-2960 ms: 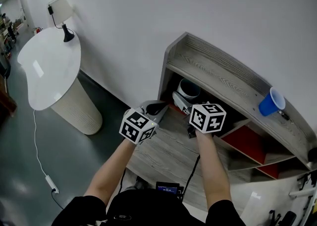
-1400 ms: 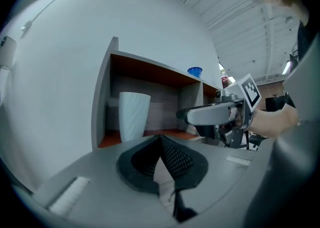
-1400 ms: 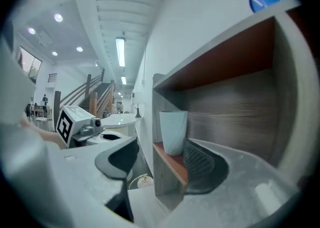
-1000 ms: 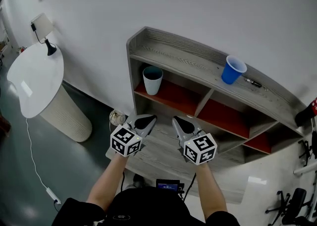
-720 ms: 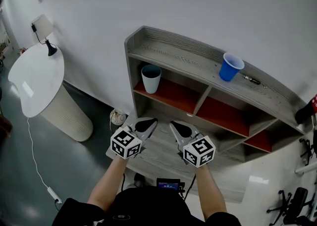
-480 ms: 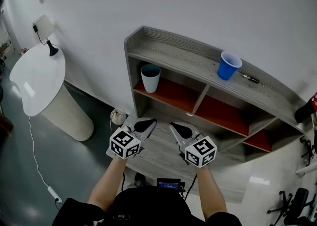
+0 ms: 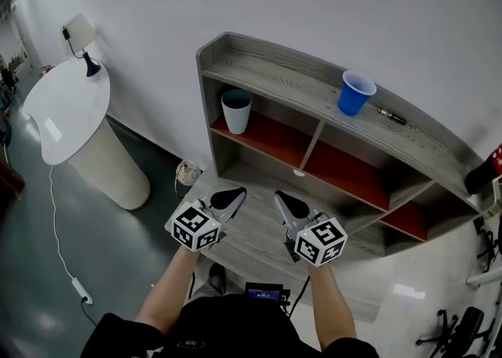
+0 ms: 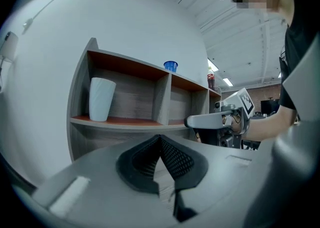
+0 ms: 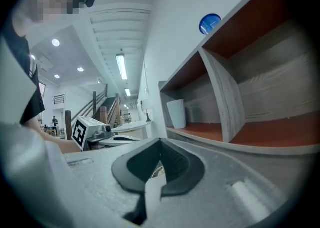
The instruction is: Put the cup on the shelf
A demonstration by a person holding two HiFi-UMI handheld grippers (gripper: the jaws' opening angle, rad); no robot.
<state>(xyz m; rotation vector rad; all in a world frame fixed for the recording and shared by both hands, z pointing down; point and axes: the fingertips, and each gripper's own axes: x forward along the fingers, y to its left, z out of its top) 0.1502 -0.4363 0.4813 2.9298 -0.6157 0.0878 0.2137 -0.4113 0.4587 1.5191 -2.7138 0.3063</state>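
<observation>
Both tools have drawn back from the shelf (image 7: 267,74). Three seconds ago they were right up at the compartment that holds the white cup (image 7: 236,111). Now they sit low in front of the unit, well apart from it, and the whole shelf is in sight.

The left tool (image 7: 226,197) has its jaws pressed together with nothing between them; its own view shows the two dark pads meeting at the tip. The right tool (image 7: 282,202) is the same, closed up and empty. They point side by side towards the lower part of the shelf, roughly level.

The white cup stands upright in the upper left compartment, on the red board and close to the left wall. Nothing is touching it. A blue cup (image 7: 356,93) also stands upright on the very top board, further right, with a small dark pen-like thing (image 7: 390,118) lying just beside it. Neither tool is anywhere near that one either.

As far as I can judge, the job is done. The white cup is on the shelf, it has been let go, and the tools are clear of it. If that cup was the one meant, only the retreat is left. Whether the blue cup belongs to the task I cannot tell, but it is already on the shelf too.
</observation>
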